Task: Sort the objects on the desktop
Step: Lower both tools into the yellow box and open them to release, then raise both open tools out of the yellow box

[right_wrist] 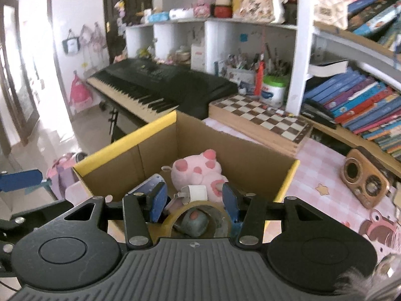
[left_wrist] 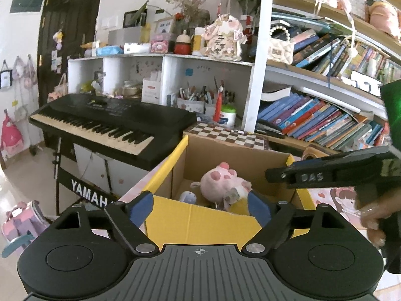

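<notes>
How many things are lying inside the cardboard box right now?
5 visible: pink plush, white charger plug, tape roll, grey toy inside it, pale round item. More may be hidden.

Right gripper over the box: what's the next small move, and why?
Probably lift the right gripper clear of the cardboard box and back toward the desk. Its jaws stand parted with nothing pressed between the pads; the tape roll, white charger and pink plush lie loose in the box below. The wooden speaker still sits unsorted on the pink tablecloth.
</notes>
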